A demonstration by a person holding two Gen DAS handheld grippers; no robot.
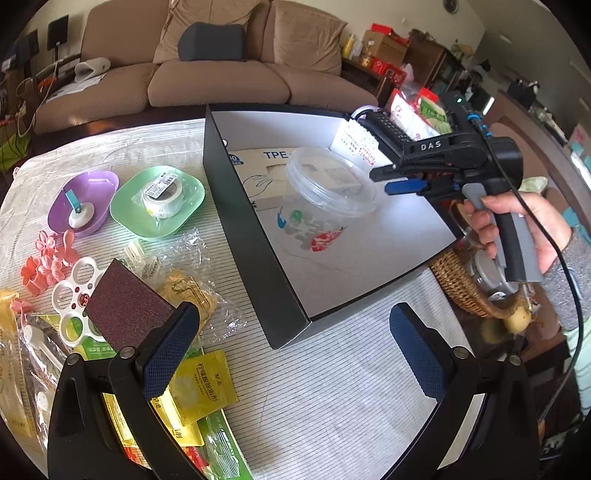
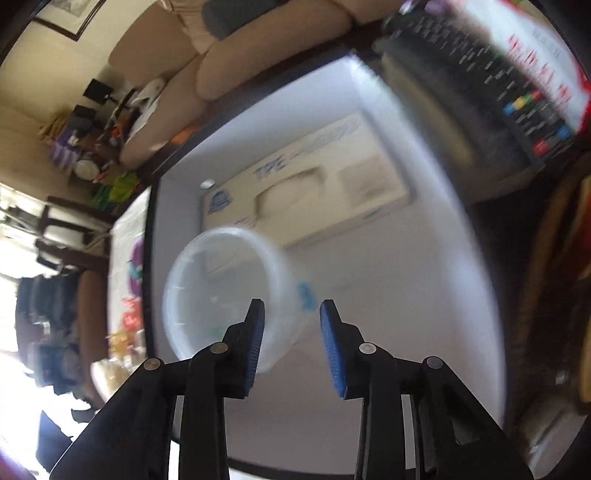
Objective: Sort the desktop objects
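Inside black box (image 1: 255, 236), clear round tub (image 1: 325, 199), both ribbed blue tongs (image 2: 291, 347) gaping.

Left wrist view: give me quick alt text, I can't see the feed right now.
The right gripper, held in a hand, hovers open beside a clear plastic tub lying in a black box with a white floor. The left gripper is open and empty above the tablecloth; small items lie to the left.

We are looking at a home living room: a tan sofa (image 1: 218, 70) with cushions is sitting behind a cloth-covered table (image 1: 332, 387), and a framed picture (image 2: 70, 14) is hanging.
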